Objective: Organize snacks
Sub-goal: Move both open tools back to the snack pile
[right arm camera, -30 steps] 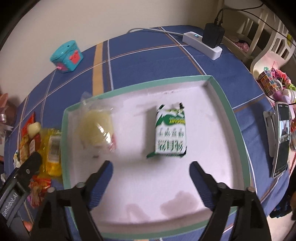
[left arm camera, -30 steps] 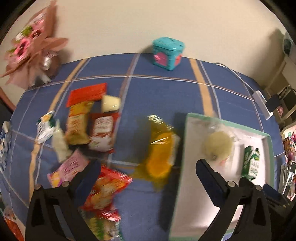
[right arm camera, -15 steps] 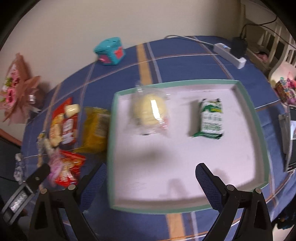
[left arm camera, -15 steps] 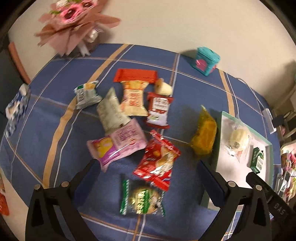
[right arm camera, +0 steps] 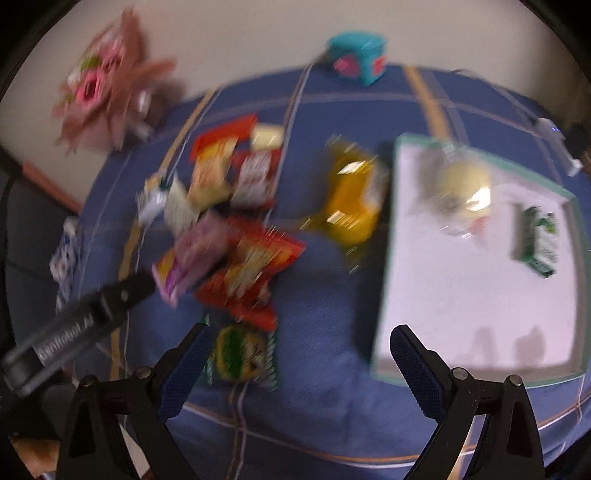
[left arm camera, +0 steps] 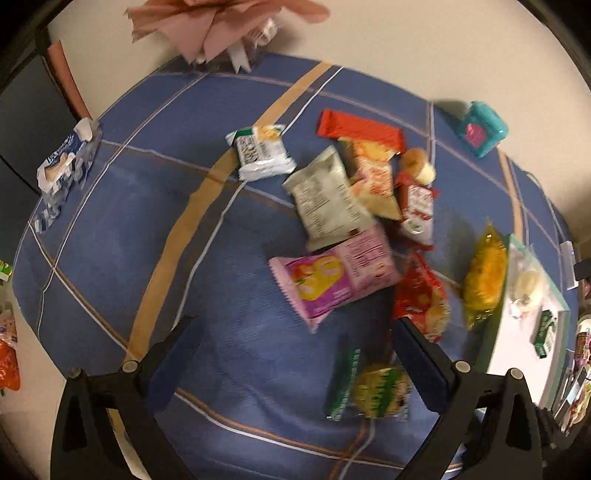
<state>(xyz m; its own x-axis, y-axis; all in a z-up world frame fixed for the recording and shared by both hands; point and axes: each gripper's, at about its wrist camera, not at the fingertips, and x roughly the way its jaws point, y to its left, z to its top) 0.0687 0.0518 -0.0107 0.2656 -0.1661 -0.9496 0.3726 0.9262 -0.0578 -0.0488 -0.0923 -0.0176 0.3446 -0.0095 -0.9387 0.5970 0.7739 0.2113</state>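
Several snack packets lie in a loose pile on the blue cloth: a pink packet (left arm camera: 334, 278), a grey-green packet (left arm camera: 327, 201), a red packet (left arm camera: 421, 295), a green round-print packet (left arm camera: 371, 384) and a yellow packet (left arm camera: 482, 278). A white tray (left arm camera: 517, 347) with a green rim at the right holds a pale bun (right arm camera: 463, 184) and a green packet (right arm camera: 539, 236). My left gripper (left arm camera: 295, 343) is open and empty above the cloth near the pink packet. My right gripper (right arm camera: 297, 350) is open and empty above the cloth, between the green round-print packet (right arm camera: 242, 356) and the tray (right arm camera: 386, 266).
A teal box (left arm camera: 482, 129) and a pink paper bouquet (left arm camera: 221, 26) stand at the back by the wall. A blue-white carton (left arm camera: 68, 158) lies at the left table edge. A white power strip (right arm camera: 557, 147) sits at the far right.
Both grippers have swung left, away from the tray and toward the snack pile. Both stay open and empty. The current views are motion-blurred.
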